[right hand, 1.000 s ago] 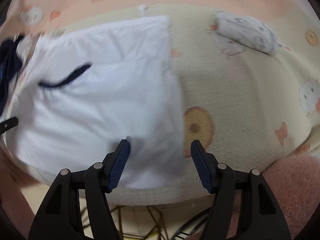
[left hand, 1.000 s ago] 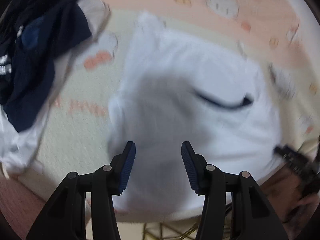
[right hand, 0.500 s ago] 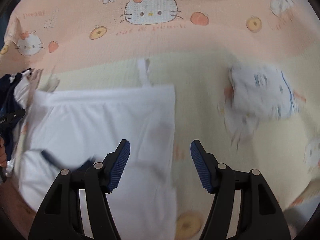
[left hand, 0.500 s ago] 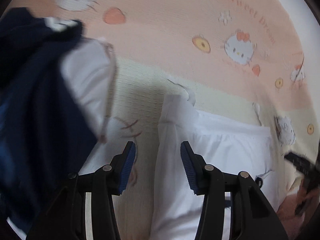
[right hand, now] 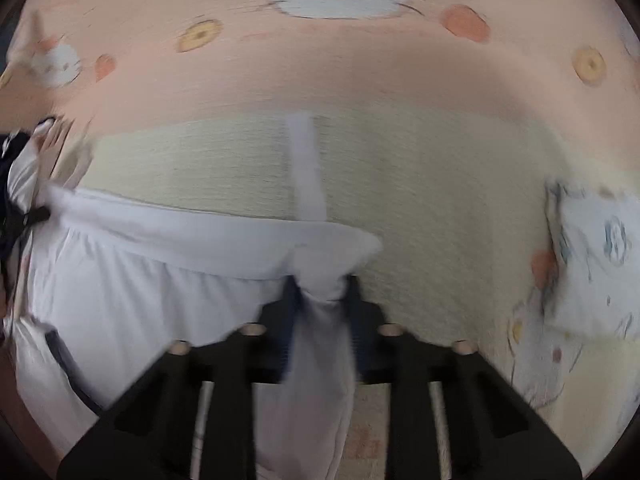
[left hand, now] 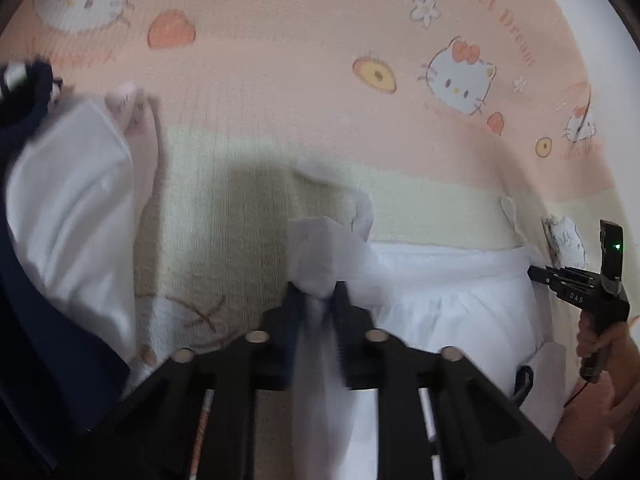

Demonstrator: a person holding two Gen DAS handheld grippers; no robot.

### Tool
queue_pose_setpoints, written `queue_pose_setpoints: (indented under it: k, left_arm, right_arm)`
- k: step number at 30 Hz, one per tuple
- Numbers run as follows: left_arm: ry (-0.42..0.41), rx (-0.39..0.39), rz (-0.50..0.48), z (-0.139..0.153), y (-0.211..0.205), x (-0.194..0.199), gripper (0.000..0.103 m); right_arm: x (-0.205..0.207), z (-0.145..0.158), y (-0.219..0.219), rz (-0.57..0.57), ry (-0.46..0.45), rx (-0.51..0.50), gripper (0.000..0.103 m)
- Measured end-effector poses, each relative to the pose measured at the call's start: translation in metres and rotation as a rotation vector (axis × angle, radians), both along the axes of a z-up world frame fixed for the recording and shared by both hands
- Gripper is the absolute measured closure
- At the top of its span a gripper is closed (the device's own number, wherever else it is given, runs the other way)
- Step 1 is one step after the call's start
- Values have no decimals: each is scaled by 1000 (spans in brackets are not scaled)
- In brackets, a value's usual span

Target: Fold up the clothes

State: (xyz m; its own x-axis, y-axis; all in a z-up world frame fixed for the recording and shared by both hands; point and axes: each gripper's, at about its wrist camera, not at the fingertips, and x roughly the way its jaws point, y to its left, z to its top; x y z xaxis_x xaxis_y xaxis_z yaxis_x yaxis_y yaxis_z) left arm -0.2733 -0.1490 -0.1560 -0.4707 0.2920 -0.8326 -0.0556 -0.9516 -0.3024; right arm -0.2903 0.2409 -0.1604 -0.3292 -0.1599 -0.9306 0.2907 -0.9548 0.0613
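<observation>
In the left wrist view, the left gripper (left hand: 316, 300) at lower centre was closing its jaws on a bunched far corner of the white garment (left hand: 448, 304), probably so that edge could be lifted and carried over for a fold. The garment spread toward the lower right, where the right gripper (left hand: 538, 274) met its other corner. A heap of dark and white clothes (left hand: 60, 240) crowded the left edge; the printed bedsheet (left hand: 320, 80) above lay open.

In the right wrist view, the right gripper (right hand: 320, 292) was likewise closing on the garment's (right hand: 140, 292) right corner at centre. A white strap (right hand: 306, 168) trailed upward. A patterned folded cloth (right hand: 592, 260) sat at the right edge, well apart.
</observation>
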Motion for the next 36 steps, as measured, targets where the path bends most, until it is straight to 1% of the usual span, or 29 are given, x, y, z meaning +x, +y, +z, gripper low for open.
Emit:
queue_pose_setpoints:
  k: [2,4,5,7,8,9,10,11,12,14,15,17,18,20,22,24,25,27,28,29,31,32,33,36]
  left_arm:
    - [38,-49,2,10,3,-2,92]
    - [45,-94,-7,11,3,-4,92]
    - [33,-113,-13,6,4,-6,89]
    - [-5,-182,-7,-10,6,-10,87]
    - [-3,-191,-3,-14,5,-9,79]
    - [0,-182,7,-15,3,-9,74]
    - [-1,-143,25,-12,-1,-10,71]
    - [4,-101,39,-8,-6,-10,69]
    - [22,-74,56,-3,-10,-9,68]
    - [66,-80,94,5,-18,-7,67]
    - [79,-81,99,8,-20,-6,67]
    - [80,-66,47,6,-16,-5,67]
    - [85,-70,13,6,-7,-5,67]
    - [87,-84,-55,3,10,-1,67]
    - [74,-127,-101,-1,28,2,67]
    - [50,-139,-102,-9,35,0,66]
    - [39,-124,-96,-11,35,-1,66]
    - [30,-69,-94,-13,32,-2,66]
    - [35,-78,-96,-13,33,-3,66]
    - [41,-105,-98,-14,34,-2,66]
    - [17,-217,-62,-25,36,-3,74]
    - [7,-251,-40,-30,36,-4,77]
    - [14,-251,-20,-30,34,-4,77]
    - [26,-303,27,-27,27,-3,77]
  right_arm:
    - [3,4,-3,24,28,19,93]
    - [5,7,1,21,54,24,93]
    - [4,6,7,4,56,16,93]
    - [1,-2,24,-53,25,-33,93]
    - [0,-5,31,-74,20,-72,94]
    - [-1,-5,35,-82,18,-94,93]
    - [-3,-5,36,-82,10,-97,92]
    - [-4,-4,38,-84,3,-99,87]
    - [-4,-2,41,-96,7,-97,79]
    - [-13,1,46,-129,28,-92,71]
    - [-13,4,50,-152,40,-93,69]
    - [-13,8,54,-186,62,-86,69]
    - [-11,11,50,-185,75,-71,68]
    - [-6,16,33,-146,96,-39,65]
    - [-6,16,23,-101,99,-22,65]
    - [-11,11,17,-84,91,12,65]
    - [-13,10,15,-86,90,29,65]
    - [-16,13,20,-116,90,24,65]
    - [-16,14,20,-122,98,9,65]
    - [-16,15,22,-127,106,-6,65]
    - [-13,22,29,-125,107,-31,65]
    - [-13,22,32,-124,96,-47,65]
    - [-16,19,35,-131,60,-80,64]
    - [-21,5,37,-151,-25,-134,65]
